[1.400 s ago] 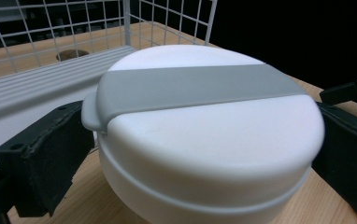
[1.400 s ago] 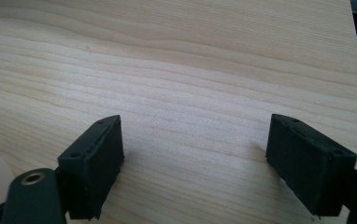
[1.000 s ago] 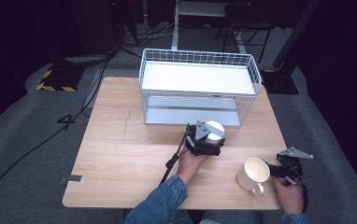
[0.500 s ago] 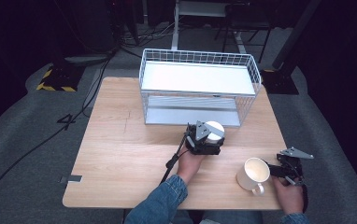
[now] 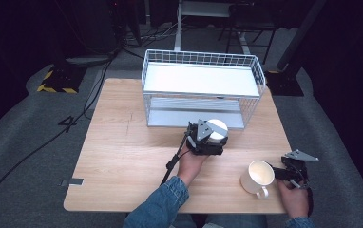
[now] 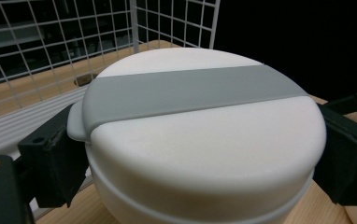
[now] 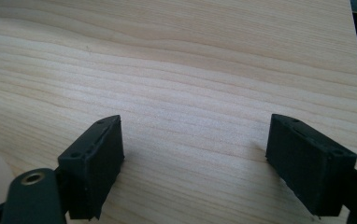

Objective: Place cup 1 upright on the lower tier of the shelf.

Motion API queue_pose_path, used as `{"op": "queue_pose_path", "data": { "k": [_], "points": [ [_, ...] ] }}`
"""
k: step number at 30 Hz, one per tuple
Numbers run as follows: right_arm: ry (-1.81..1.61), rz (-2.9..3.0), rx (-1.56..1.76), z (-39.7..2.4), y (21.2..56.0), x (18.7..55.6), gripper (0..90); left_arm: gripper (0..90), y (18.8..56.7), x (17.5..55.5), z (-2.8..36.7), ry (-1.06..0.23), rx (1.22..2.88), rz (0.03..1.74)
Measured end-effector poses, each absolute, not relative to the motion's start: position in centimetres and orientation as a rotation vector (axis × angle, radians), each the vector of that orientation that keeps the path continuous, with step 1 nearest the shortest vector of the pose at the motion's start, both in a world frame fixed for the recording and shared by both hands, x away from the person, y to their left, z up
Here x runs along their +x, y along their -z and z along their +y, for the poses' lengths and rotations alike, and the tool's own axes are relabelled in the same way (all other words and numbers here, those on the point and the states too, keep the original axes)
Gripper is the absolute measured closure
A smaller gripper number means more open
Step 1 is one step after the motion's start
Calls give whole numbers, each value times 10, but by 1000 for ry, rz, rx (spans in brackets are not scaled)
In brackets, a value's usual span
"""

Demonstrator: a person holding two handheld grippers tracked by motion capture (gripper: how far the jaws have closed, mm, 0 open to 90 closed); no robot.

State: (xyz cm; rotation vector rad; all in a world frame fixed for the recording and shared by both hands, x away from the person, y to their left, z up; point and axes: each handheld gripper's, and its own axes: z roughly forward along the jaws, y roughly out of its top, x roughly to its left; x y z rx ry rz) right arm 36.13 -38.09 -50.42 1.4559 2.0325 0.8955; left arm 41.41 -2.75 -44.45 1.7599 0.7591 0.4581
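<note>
High view: my left gripper (image 5: 209, 140) sits near the middle of the pale wooden worktop (image 5: 122, 152), just in front of the white wire-mesh two-tier rack (image 5: 203, 88) that stands along the far edge. Its jaws are closed against the sides of a round white lidded container with a grey band across its lid (image 5: 216, 129), which rests on the worktop just beside the rack's lower tier.

Left gripper view: the round white lidded container (image 6: 200, 140) fills the space between the two black jaws, each pressing a side of it; the grey band runs diagonally over the lid, and a small tab projects at the lid's left rim. The rack's wire mesh (image 6: 64, 42) stands behind.

High view, near right corner: my right gripper (image 5: 278, 174) lies low by the right edge, just beside a cream ceramic mug with a handle (image 5: 258, 177), open end up.

Right gripper view: the jaws of my right gripper (image 7: 193, 156) are spread wide over bare wood, holding nothing; a pale rounded edge shows at lower left.
</note>
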Motion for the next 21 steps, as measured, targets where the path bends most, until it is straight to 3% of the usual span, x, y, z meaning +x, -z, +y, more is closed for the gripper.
{"op": "queue_pose_path", "data": {
  "k": [21],
  "points": [
    [-895, 2032, 1456, -381, 504, 361, 193, 72, 416, 448, -5, -492, 1738, 831]
  ]
}}
